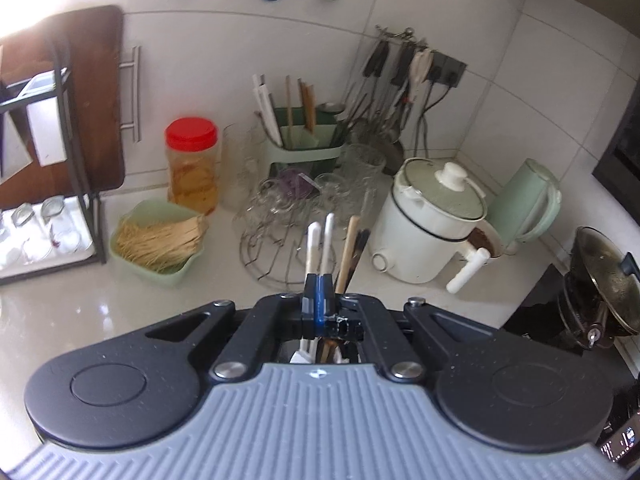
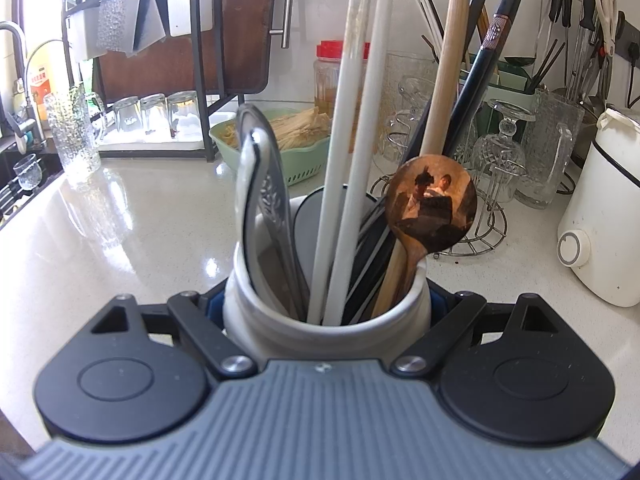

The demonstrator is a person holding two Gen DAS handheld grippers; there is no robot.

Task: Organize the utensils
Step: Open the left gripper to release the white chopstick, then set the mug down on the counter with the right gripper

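Observation:
My right gripper [image 2: 326, 304] is shut on a white ceramic cup [image 2: 256, 320] and holds it close to the camera. The cup carries white chopsticks [image 2: 344, 160], a wooden chopstick [image 2: 444, 80], black chopsticks [image 2: 480, 80], metal spoons [image 2: 264, 200] and a copper-coloured spoon [image 2: 436, 204]. My left gripper [image 1: 319, 288] is shut on the white chopsticks [image 1: 320, 244] from above; the wooden and black chopsticks [image 1: 352, 252] stand beside it. A green utensil holder [image 1: 308, 140] with chopsticks stands at the back wall, also in the right wrist view [image 2: 508, 80].
On the counter [image 1: 60, 312]: a red-lidded jar [image 1: 194, 164], a green basket of noodles [image 1: 160, 240], upturned glasses on a wire rack [image 1: 288, 208], a white cooker [image 1: 432, 224], a green kettle [image 1: 528, 204], a dish rack [image 1: 52, 160]. Utensils [image 1: 388, 92] hang on the wall.

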